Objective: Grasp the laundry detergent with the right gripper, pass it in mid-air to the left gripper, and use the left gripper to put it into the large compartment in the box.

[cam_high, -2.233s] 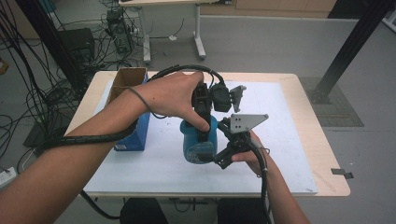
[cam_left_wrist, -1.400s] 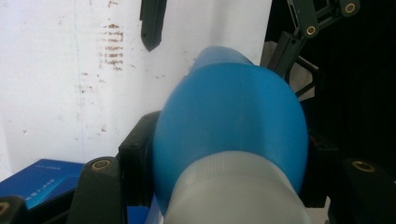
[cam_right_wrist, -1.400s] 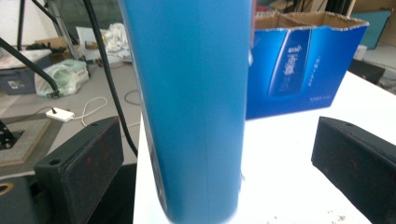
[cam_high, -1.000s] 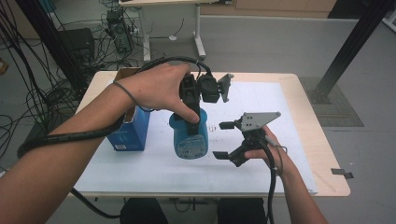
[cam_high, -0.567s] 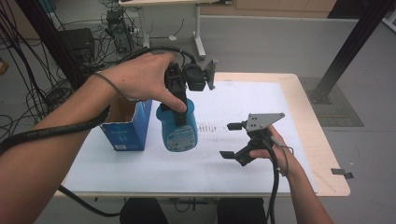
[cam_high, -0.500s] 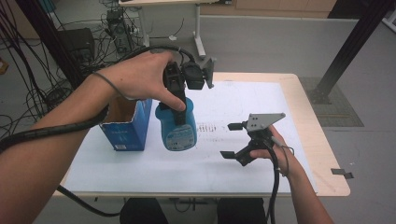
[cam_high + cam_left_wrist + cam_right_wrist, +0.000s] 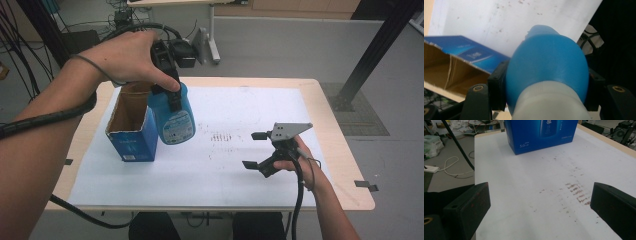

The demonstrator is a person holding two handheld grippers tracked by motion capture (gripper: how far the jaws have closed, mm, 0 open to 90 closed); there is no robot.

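Observation:
A blue plastic bottle with a pale neck hangs in the air just right of an open blue cardboard box. My left gripper is shut on the bottle's neck from above; in the left gripper view the bottle sits between the jaws, with the box's open top at the left. My right gripper rests low over the white sheet at the right, open, nothing between its jaws. In the right gripper view the blue box stands far ahead.
A white sheet covers the wooden table, with brownish smudges near its middle. Cables trail from both grippers. Beyond the table are a floor, a desk leg and a black post.
My left gripper has lifted the bottle and carried it left and away, up to the box's right side. My right gripper let go of the bottle, opened and drew back to the right.

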